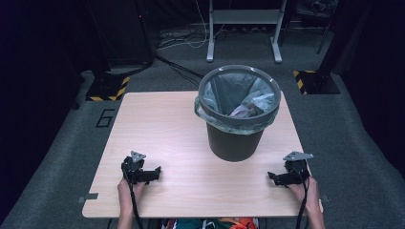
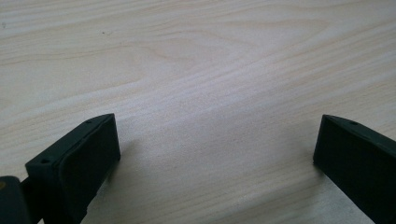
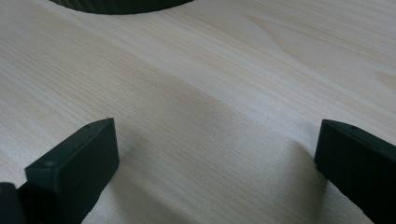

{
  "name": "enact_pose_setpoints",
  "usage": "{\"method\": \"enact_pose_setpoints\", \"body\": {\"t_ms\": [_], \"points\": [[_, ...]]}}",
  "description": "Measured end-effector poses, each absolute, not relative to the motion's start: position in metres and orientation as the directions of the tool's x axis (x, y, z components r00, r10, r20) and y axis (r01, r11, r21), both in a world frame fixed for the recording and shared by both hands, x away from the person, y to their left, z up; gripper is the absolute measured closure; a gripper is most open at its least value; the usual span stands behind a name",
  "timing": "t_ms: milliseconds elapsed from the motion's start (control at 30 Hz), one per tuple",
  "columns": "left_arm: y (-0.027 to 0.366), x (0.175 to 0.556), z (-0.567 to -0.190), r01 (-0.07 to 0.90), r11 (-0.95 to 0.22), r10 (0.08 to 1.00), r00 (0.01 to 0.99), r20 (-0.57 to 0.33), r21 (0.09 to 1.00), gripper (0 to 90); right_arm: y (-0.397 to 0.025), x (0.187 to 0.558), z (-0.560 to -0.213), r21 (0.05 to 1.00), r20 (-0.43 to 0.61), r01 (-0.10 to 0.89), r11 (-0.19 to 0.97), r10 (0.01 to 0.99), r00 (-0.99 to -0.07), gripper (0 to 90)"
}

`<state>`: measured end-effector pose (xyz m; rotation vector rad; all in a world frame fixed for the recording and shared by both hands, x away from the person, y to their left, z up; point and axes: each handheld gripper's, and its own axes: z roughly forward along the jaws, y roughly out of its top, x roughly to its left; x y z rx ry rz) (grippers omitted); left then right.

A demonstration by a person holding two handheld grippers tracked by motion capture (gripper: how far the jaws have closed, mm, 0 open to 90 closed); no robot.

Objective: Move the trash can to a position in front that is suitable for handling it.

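Both grippers, left [image 1: 154, 172] and right [image 1: 273, 177], are held low over the desk [image 1: 181, 143], fingers spread wide, nothing gripped. Bin [image 1: 237, 138] stands upright between, farther back.

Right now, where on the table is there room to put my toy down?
Bare wood lies between the left gripper and right gripper, in front of the bin, and left of the bin on the table. The bin crowds the far right part.

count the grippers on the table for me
2. The left gripper rests near the table's front left edge, jaws open. The right gripper rests near the front right edge, jaws open. The lined bin stands between and beyond them.
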<state>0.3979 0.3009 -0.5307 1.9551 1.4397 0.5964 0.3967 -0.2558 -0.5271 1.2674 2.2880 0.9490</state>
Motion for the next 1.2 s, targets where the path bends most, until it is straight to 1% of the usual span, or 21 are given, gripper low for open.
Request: {"method": "enact_pose_setpoints", "body": {"t_ms": [300, 367, 500, 833, 1200], "points": [[0.301, 0.398, -0.531, 0.668, -0.203, 0.954, 0.3, -0.009, 0.715, 0.4, -0.255, 0.399, -0.523, 0.716, 0.03, 0.592, 0.369, 0.832, -0.555, 0.0], [0.301, 0.398, -0.531, 0.668, -0.204, 0.954, 0.3, -0.009, 0.715, 0.4, -0.246, 0.401, -0.52, 0.721, 0.027, 0.572, 0.391, 0.809, -0.587, 0.0], [0.301, 0.398, -0.531, 0.668, -0.204, 0.954, 0.3, -0.009, 0.716, 0.4, -0.234, 0.407, -0.514, 0.737, 0.015, 0.537, 0.41, 0.784, -0.62, 0.0], [0.301, 0.398, -0.531, 0.668, -0.204, 0.954, 0.3, -0.009, 0.715, 0.4, -0.203, 0.424, -0.5, 0.776, 0.006, 0.472, 0.419, 0.742, -0.67, 0.0], [0.301, 0.398, -0.531, 0.667, -0.206, 0.953, 0.302, -0.008, 0.716, 0.4, -0.198, 0.442, -0.491, 0.809, -0.009, 0.412, 0.42, 0.709, -0.705, 0.0]]}}
